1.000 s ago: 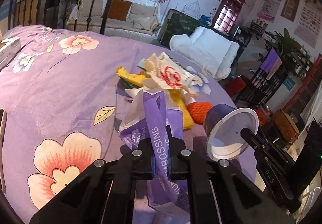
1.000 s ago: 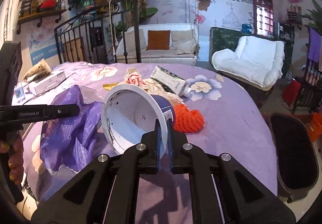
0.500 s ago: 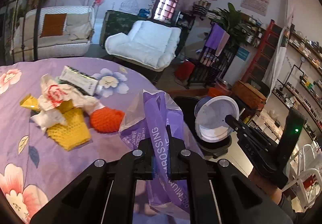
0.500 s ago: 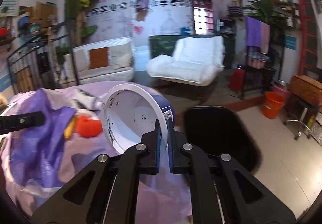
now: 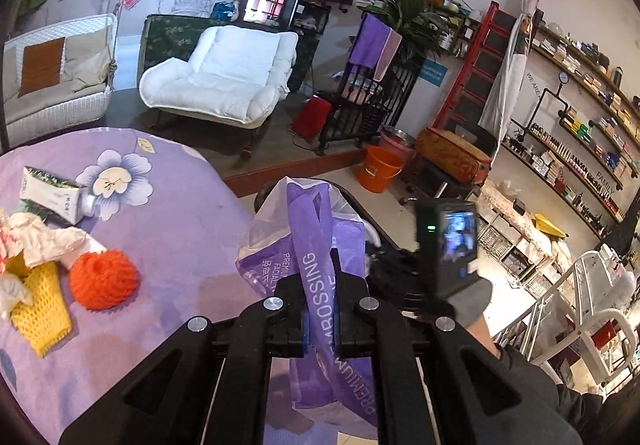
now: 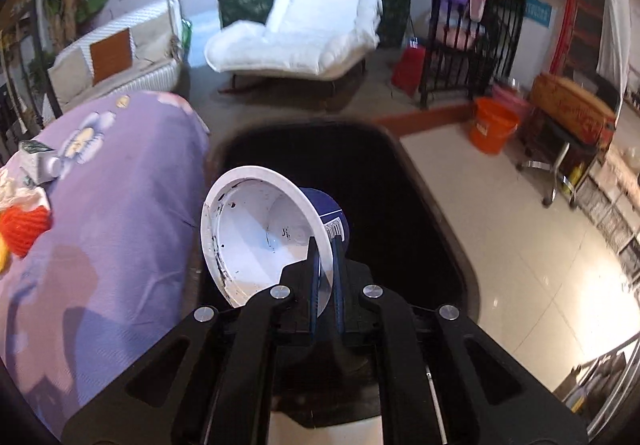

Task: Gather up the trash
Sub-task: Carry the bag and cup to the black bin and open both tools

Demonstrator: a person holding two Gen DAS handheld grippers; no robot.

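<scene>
My left gripper is shut on a purple plastic bag and holds it past the bed's edge, in front of the black trash bin. My right gripper is shut on the rim of a white paper cup with a blue outside, held tilted over the open black trash bin. On the purple floral bedspread lie an orange foam net, a yellow foam net, crumpled white wrappers and a white-green tube.
The right hand-held unit and its gloved hand sit just right of the bag. Beyond the bin are an orange bucket, a white lounge chair, a black metal rack and a stool on tiled floor.
Both grippers swung right, away from the bed. The cup now hangs over the open bin, and the bag has come to the bin's near side. Both grips are unchanged.
</scene>
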